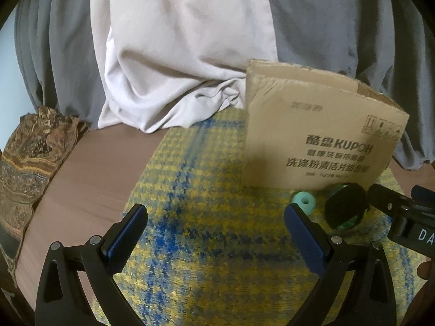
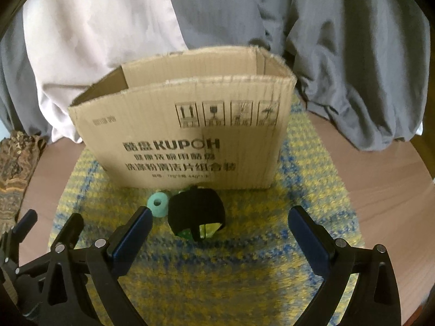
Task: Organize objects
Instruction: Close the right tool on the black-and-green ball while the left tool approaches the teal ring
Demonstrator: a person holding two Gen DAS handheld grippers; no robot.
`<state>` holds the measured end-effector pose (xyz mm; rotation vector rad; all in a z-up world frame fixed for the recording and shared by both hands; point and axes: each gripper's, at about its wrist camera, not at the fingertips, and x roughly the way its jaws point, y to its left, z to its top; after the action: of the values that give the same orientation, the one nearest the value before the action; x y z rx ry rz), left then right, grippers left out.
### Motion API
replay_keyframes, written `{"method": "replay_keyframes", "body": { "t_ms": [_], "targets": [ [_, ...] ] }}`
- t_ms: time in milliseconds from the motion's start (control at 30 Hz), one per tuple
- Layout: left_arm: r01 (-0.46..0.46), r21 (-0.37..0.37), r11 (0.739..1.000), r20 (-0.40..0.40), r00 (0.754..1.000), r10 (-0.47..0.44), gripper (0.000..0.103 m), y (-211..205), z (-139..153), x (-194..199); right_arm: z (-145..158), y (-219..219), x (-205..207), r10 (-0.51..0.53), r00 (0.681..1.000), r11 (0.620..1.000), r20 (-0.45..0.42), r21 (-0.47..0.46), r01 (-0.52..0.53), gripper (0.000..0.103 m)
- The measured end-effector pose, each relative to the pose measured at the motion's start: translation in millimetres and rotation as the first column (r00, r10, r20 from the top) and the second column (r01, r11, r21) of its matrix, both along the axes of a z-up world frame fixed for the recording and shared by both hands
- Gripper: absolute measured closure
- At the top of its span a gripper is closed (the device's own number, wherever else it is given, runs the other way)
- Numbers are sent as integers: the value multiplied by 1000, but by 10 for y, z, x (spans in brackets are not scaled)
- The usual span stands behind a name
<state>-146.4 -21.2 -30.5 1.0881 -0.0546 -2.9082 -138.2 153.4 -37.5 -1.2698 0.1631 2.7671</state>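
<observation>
An open cardboard box [image 2: 190, 135] printed KUPOH stands on a yellow-and-blue woven mat [image 2: 217, 271]; it also shows in the left wrist view [image 1: 318, 141]. In front of it lie a teal foam ring [image 2: 158, 203] and a green object wrapped in a black strap [image 2: 197, 217]. The left wrist view shows the ring [image 1: 304, 202] and the strapped object [image 1: 345, 207] too. My right gripper [image 2: 220, 217] is open and empty, just short of the strapped object. My left gripper [image 1: 214, 216] is open and empty over the mat, left of the ring.
The mat [image 1: 190, 217] lies on a brown wooden table [image 1: 89, 179]. A patterned brown cloth [image 1: 27, 157] hangs at the table's left edge. White and grey fabric [image 1: 176, 54] drapes behind the box. The right gripper's body [image 1: 402, 212] shows at the right of the left wrist view.
</observation>
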Motion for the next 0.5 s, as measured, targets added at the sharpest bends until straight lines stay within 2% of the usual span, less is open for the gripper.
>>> {"method": "replay_keyframes", "body": {
  "t_ms": [500],
  "targets": [
    [-14, 4, 1000, 56, 998, 14, 1, -146, -227, -162, -365, -109, -267, 4, 995, 1000, 101, 3, -4, 3]
  ]
}}
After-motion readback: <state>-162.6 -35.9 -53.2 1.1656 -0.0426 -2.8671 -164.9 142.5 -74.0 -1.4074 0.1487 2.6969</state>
